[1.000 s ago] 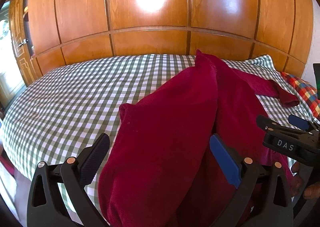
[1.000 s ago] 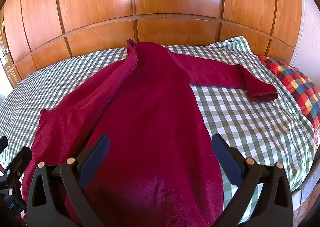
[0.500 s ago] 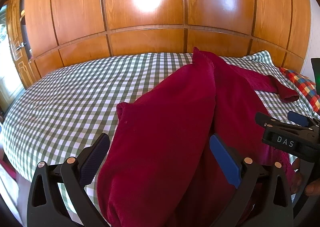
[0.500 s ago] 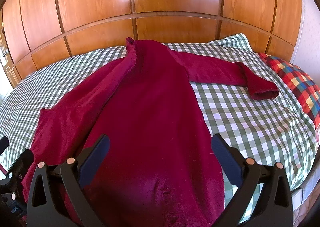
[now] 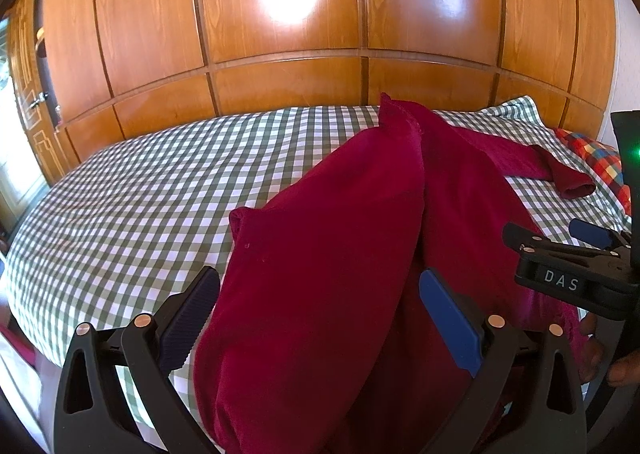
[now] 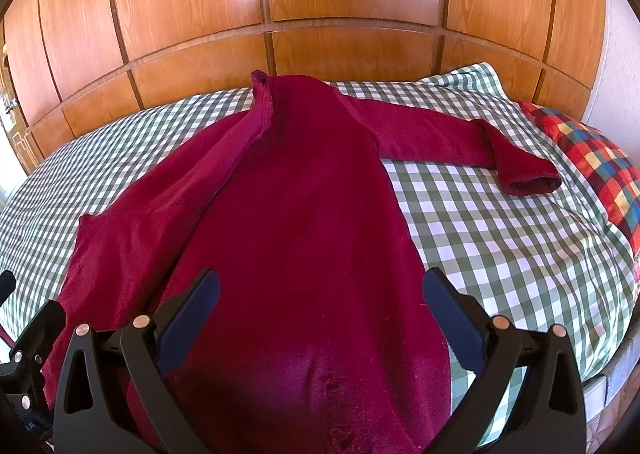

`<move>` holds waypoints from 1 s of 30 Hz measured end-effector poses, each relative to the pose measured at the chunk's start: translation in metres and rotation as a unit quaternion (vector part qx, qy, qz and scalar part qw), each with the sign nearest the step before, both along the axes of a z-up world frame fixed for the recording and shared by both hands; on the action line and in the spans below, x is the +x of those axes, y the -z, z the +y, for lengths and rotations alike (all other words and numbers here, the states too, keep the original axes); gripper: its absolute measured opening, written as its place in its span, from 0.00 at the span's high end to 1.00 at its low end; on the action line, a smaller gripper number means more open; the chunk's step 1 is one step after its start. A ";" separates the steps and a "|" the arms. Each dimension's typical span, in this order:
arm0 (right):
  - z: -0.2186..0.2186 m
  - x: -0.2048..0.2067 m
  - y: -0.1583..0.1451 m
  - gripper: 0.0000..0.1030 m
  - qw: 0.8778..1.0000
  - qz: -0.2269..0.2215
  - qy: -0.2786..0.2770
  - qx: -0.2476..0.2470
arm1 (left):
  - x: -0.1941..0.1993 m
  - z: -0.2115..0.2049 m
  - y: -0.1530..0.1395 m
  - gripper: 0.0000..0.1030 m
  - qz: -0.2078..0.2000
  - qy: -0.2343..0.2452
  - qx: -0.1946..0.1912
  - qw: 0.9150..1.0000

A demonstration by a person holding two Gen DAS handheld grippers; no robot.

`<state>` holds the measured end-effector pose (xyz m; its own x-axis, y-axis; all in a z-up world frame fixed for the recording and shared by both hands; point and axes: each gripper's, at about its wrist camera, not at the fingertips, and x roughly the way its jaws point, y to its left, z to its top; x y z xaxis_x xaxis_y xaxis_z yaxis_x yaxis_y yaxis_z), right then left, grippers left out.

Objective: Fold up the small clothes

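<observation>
A dark red long-sleeved garment (image 6: 304,206) lies lengthwise on the checked bed, collar at the far end. Its left side is folded over onto the body (image 5: 332,238). The right sleeve (image 6: 472,142) stretches out flat toward the right. My left gripper (image 5: 320,318) is open above the folded left part near the hem, with nothing between the fingers. My right gripper (image 6: 320,314) is open above the garment's lower middle. The right gripper also shows in the left wrist view (image 5: 568,258) at the right edge.
The green-and-white checked bedspread (image 6: 500,230) covers the bed. A multicoloured checked pillow (image 6: 592,170) lies at the right edge. Glossy wooden wardrobe panels (image 6: 320,2) stand behind the bed. The near bed edge (image 5: 48,366) drops off at the lower left.
Both views have shifted slightly; the garment sits a little further left in the left wrist view. The garment's shape and both open grippers are unchanged.
</observation>
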<state>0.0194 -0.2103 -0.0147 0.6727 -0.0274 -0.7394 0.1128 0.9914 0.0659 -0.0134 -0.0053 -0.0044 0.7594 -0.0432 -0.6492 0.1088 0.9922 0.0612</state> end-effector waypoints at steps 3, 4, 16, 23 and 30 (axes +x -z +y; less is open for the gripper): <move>0.001 0.001 0.000 0.02 1.000 -0.001 0.000 -0.001 | 0.001 0.000 0.001 0.05 0.004 0.003 0.001 1.000; 0.001 0.001 0.000 0.02 1.000 -0.001 -0.001 -0.002 | 0.001 0.000 0.002 0.06 0.007 0.005 0.002 1.000; -0.001 0.003 0.004 0.02 1.000 0.007 -0.005 0.010 | 0.015 0.008 0.029 0.92 0.098 0.056 -0.013 0.994; -0.008 0.005 0.007 0.02 0.999 0.014 -0.021 0.033 | -0.003 0.014 0.031 0.94 0.116 0.102 -0.026 0.988; -0.022 0.023 0.001 0.02 0.992 0.017 -0.055 0.109 | -0.002 0.002 0.046 1.00 0.130 0.135 0.029 0.982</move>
<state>0.0420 -0.2320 -0.0156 0.6380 0.2075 -0.7416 0.0106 0.9606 0.2779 -0.0158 -0.0036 -0.0502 0.5341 -0.1782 -0.8264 0.3867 0.9208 0.0514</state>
